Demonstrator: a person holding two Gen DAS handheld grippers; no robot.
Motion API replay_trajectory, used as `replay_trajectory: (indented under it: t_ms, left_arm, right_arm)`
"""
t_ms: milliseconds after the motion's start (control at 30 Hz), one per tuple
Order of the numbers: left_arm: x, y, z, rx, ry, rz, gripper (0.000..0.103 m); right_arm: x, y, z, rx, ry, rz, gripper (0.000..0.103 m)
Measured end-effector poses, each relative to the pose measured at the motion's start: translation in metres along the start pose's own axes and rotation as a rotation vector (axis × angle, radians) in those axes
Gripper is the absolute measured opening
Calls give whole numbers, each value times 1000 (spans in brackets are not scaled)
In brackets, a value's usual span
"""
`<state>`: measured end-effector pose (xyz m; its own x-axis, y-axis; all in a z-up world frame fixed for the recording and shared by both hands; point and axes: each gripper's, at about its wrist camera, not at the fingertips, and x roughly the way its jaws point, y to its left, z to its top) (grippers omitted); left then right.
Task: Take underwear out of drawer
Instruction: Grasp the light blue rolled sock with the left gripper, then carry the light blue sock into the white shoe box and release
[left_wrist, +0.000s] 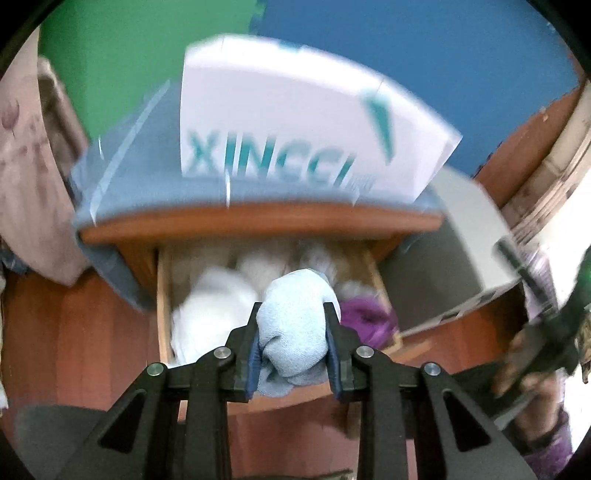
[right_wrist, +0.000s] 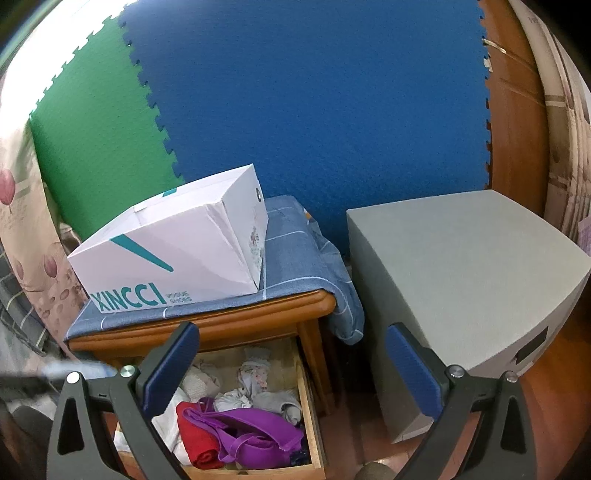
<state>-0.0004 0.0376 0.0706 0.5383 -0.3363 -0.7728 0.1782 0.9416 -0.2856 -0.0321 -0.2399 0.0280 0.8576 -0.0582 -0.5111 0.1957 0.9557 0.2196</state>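
My left gripper (left_wrist: 294, 312) is shut on a light blue piece of underwear (left_wrist: 295, 332) and holds it above the open wooden drawer (left_wrist: 162, 295). The drawer holds white garments (left_wrist: 214, 306) and a purple one (left_wrist: 365, 317). In the right wrist view the open drawer (right_wrist: 308, 406) shows a purple garment (right_wrist: 251, 435), a red one (right_wrist: 197, 439) and several pale pieces (right_wrist: 255, 380). My right gripper (right_wrist: 291, 369) is open and empty, above and to the right of the drawer. The left wrist view is blurred.
A white XINCCI shoe box (right_wrist: 173, 251) sits on a blue cloth (right_wrist: 295, 251) on the wooden nightstand (right_wrist: 229, 325). A grey cabinet (right_wrist: 461, 288) stands to its right. Blue and green foam mats (right_wrist: 314, 110) cover the wall. Floral bedding (right_wrist: 22, 240) lies at left.
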Motion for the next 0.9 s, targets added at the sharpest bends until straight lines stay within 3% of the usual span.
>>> replay_trajectory:
  t_ms: [200,433,633,900]
  left_arm:
    - [-64,-18,51,23,-162,-37,26]
    - [-90,-40,131,67,-290,-7,26]
    - [-39,-41,192,81,-244,90,26]
    - [37,-25,234,60,-144,210,27]
  right_arm:
    - [1,2,-1,1,8,2,103]
    - [-1,3,0,2,3,10,103]
    - [-1,2,0,5,11,13,103]
    - [3,0,1,14,27,22,103]
